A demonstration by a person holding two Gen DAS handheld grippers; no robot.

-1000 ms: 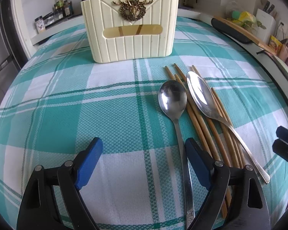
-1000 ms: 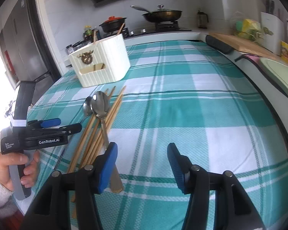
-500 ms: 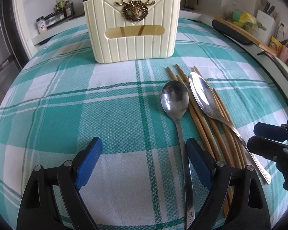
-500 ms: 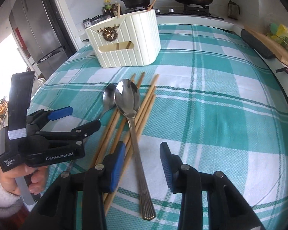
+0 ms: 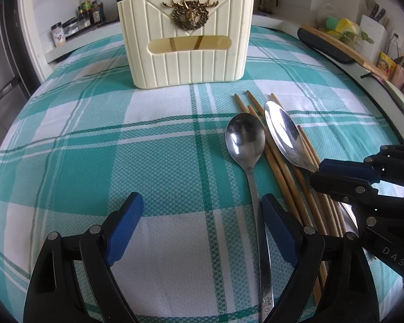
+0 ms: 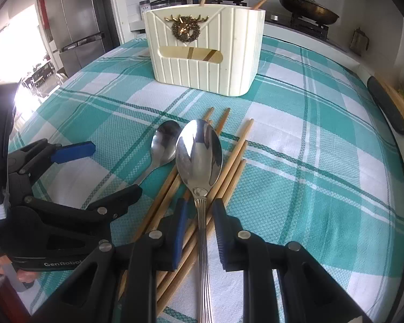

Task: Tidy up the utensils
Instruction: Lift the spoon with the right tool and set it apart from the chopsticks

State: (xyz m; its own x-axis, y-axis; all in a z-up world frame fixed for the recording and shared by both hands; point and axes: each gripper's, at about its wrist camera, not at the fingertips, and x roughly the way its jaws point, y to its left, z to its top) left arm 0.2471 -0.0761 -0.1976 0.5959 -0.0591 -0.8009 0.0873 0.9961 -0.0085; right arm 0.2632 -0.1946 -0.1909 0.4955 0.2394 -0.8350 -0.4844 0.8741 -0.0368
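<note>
Right gripper [image 6: 199, 223] closing around ridged handle of large spoon [image 6: 199, 153], pads not yet pressing; spoon lying on chopsticks [image 6: 230, 167], in front of cream holder [image 6: 204, 62]. Left gripper [image 5: 199, 228] hanging wide open, empty. Pick-up step; next: finishing grip, lifting into holder.

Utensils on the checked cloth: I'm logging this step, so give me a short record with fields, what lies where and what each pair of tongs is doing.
holder: cream utensil holder, upright at the far side of the checked cloth
chopsticks: loose chopsticks lying bunched on the cloth
large spoon: large spoon, bowl up, resting on the chopsticks
small spoon: small spoon beside it, bowl up
left tongs: left tongs open wide, holding nothing
right tongs: right tongs have just been closing, astride the large spoon's handle; narrow gaps show at the pads
</note>
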